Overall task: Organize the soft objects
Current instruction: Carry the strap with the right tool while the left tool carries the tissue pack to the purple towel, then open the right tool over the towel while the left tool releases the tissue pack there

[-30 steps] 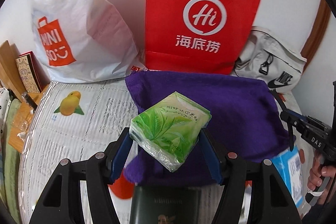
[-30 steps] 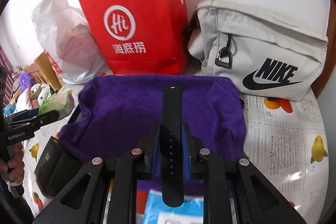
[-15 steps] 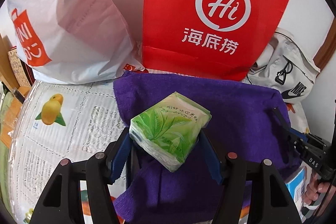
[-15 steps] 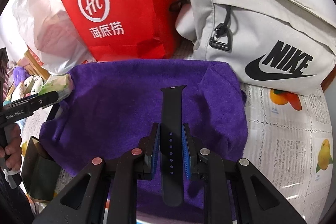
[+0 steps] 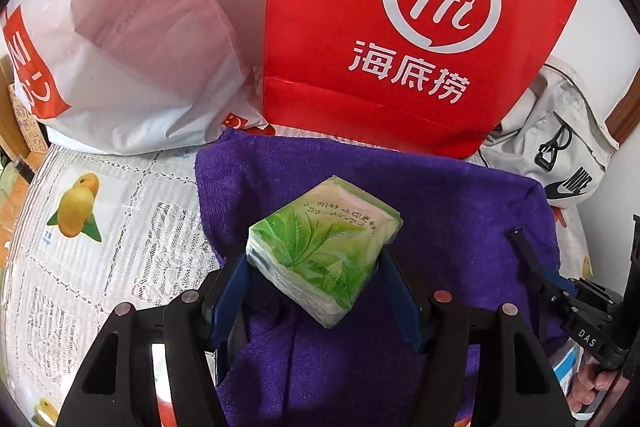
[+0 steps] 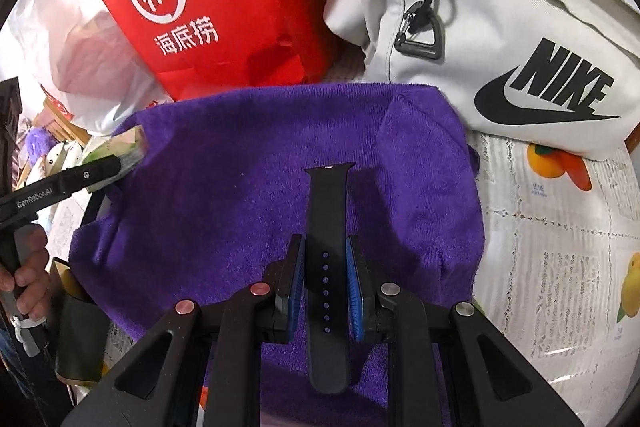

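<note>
My left gripper is shut on a green tissue pack and holds it above the left part of a purple towel spread on the table. My right gripper is shut on a black watch strap, held over the middle of the same towel. The strap's far end points at the back. The left gripper with the pack also shows at the left of the right wrist view. The right gripper shows at the right edge of the left wrist view.
A red paper bag and a white plastic bag stand behind the towel. A grey Nike bag lies at the back right. A dark box sits at the towel's near left. The tablecloth has a fruit print.
Both grippers have moved forward over the towel toward the bags, each still holding its object. The bags look larger and closer.
</note>
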The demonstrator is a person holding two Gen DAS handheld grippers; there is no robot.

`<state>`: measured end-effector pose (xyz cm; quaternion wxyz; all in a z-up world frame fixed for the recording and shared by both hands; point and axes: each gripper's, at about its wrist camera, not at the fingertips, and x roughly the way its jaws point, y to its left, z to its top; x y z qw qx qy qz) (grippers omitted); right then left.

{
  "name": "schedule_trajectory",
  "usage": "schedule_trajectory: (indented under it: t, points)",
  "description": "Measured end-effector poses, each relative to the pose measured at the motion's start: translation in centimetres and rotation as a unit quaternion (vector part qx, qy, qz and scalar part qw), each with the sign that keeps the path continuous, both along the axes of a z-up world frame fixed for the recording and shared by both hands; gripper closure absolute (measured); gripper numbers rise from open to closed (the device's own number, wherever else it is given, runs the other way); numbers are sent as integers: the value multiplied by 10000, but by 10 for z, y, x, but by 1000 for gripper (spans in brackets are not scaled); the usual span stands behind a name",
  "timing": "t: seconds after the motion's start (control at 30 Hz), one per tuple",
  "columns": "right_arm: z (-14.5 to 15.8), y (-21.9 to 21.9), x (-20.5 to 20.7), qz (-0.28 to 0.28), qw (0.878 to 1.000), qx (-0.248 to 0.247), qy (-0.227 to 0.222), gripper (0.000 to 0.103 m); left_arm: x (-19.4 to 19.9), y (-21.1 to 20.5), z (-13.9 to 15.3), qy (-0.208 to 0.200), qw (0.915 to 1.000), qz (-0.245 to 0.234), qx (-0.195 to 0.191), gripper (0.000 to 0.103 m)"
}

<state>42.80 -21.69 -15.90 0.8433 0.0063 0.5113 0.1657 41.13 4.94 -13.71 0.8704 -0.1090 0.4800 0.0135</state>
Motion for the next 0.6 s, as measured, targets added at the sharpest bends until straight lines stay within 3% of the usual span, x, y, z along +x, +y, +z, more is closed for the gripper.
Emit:
schedule_trajectory:
  t: [0.37, 0.43, 0.6]
  points:
    - [-8, 8, 7, -1, 9999, -61, 126, 81, 8, -1, -7, 109, 9999, 2, 55, 40]
    - [-8, 10, 6, 12, 9999, -48, 116, 68, 9, -3, -8, 137, 9998, -13, 110, 39]
    - [1, 8, 0, 16, 9999, -143, -87, 48, 8, -4, -6, 167, 9998, -1, 93, 30]
